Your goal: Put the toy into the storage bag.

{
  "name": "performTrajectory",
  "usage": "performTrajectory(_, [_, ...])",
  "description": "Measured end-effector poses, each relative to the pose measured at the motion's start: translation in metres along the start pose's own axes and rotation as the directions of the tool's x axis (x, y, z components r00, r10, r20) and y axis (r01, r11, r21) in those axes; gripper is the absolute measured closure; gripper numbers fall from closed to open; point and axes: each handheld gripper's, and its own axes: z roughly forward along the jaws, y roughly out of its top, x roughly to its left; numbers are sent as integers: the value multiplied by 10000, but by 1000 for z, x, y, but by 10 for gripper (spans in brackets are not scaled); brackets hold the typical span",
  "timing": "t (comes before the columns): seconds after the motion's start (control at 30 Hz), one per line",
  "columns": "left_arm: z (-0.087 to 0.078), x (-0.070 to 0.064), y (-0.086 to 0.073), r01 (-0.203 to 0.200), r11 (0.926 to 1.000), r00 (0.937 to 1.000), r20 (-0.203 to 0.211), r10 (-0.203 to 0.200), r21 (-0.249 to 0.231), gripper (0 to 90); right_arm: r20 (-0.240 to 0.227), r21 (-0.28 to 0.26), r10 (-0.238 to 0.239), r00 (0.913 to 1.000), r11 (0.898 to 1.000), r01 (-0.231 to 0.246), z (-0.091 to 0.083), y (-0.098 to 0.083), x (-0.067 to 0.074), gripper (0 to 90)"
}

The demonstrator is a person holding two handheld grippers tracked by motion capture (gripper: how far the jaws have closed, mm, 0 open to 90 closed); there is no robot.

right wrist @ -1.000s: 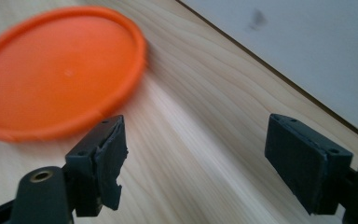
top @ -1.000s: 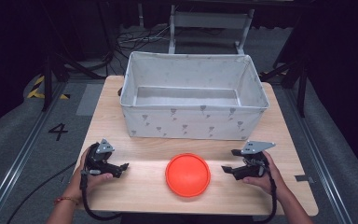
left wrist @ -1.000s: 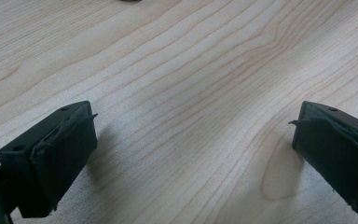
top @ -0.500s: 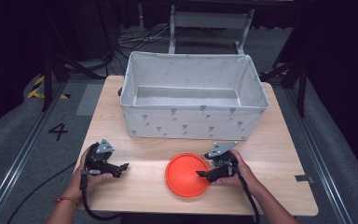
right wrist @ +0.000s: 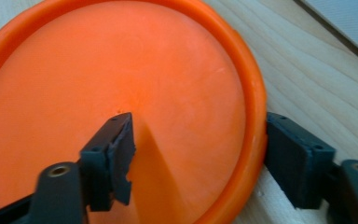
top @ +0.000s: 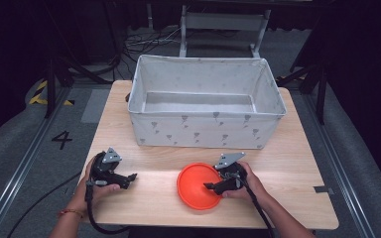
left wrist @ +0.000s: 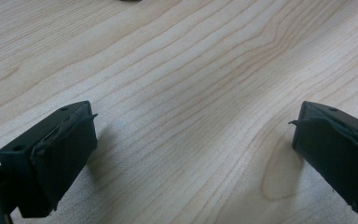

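Orange plate (top: 196, 187) on wooden table (top: 297, 163), fabric bin (top: 206, 130) behind it. Right gripper (top: 212, 186) straddles plate rim, jaws closing, not yet clamped. Left gripper (top: 129, 177) open, empty.

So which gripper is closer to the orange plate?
Right. The right gripper straddles the rim of the orange plate, one jaw over its inside and one outside the edge, and its jaws have just been closing. The left gripper sits apart on the bare table, jaws open.
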Motion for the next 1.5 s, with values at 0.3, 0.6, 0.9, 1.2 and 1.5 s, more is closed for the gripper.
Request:
performTrajectory(0.3, [0, 0, 0, 5, 10000, 10000, 0, -5, 4, 1, -438, -279, 632, 9970, 9975, -645, -7, 6, -19, 702])
performTrajectory(0.6, [0, 0, 0, -5, 10000, 10000, -59, 5, -24, 1, -910, -706, 350, 9952, 9966, -415, -38, 13, -18, 814])
performTrajectory(0.9, [0, 0, 0, 7, 10000, 10000, -75, -7, -27, 1, -222, -711, -1173, 9928, 9908, 1155, -78, 31, 1, 826])
performTrajectory(1.2, [0, 0, 0, 2, 10000, 10000, -82, -2, -23, 2, 798, -325, -2247, 9712, 9732, 2278, -132, 49, 10, 829])
performTrajectory(1.5, [0, 0, 0, 6, 10000, 10000, -87, -6, -24, 2, 1607, 11, -2304, 9597, 9724, 2332, -184, 43, -1, 830])
